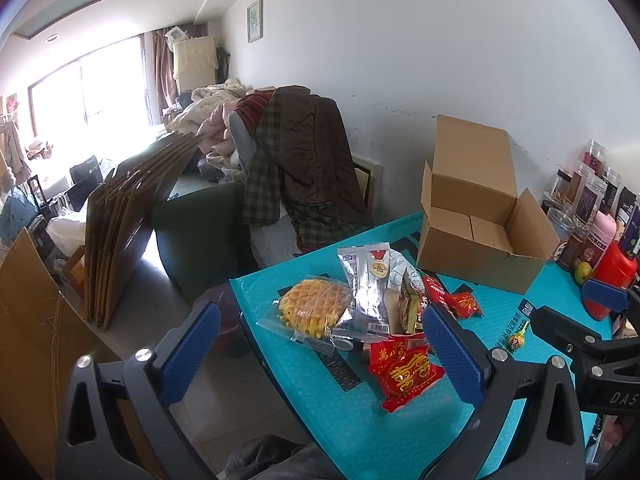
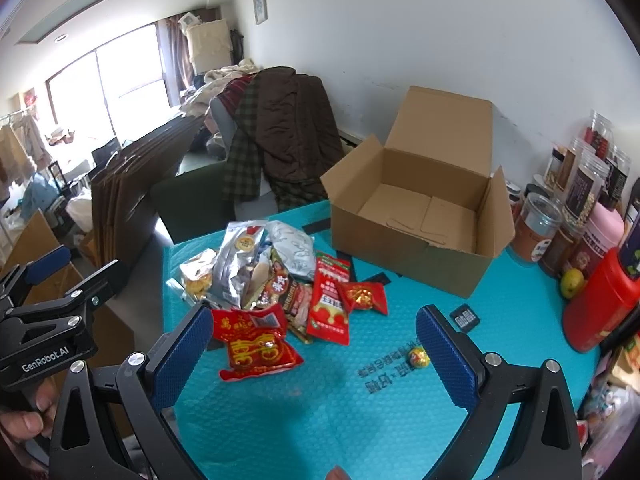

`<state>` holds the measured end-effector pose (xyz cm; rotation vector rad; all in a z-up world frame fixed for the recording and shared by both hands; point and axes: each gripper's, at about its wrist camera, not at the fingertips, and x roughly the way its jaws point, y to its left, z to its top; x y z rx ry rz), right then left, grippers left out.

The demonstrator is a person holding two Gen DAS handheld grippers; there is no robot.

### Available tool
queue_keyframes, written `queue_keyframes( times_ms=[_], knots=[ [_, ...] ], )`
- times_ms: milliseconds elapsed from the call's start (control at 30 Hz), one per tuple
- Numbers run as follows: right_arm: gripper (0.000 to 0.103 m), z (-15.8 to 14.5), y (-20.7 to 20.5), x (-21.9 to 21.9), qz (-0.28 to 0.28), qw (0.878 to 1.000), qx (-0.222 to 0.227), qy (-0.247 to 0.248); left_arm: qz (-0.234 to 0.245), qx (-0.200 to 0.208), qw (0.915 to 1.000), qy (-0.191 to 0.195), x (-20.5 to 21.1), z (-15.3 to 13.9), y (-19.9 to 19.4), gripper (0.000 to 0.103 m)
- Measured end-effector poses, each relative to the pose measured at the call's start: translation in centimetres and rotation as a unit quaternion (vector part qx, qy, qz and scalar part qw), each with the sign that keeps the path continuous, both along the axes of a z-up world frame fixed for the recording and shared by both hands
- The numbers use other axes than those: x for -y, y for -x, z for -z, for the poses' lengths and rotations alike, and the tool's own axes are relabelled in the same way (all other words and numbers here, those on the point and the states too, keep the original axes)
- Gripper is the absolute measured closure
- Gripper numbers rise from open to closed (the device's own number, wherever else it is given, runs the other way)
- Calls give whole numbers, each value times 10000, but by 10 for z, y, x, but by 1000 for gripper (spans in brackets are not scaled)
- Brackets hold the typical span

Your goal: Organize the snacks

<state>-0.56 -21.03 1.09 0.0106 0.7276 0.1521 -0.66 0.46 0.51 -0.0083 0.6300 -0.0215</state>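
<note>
Several jars [image 2: 576, 208] beside open box [image 2: 420, 216]

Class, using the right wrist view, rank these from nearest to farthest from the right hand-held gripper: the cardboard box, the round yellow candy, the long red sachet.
1. Round yellow candy, just inside the right hand-held gripper's right finger.
2. Long red sachet, ahead, mid-mat.
3. Cardboard box, farthest, near the wall.
</note>
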Motion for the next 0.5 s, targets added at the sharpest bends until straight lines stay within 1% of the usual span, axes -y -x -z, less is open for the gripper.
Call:
queue_keyframes(
  times_ms=[500],
  knots=[
    [0,-1,1,0,1,10000,35,0,2,-10,10000,15,0,2,1,0]
  ],
)
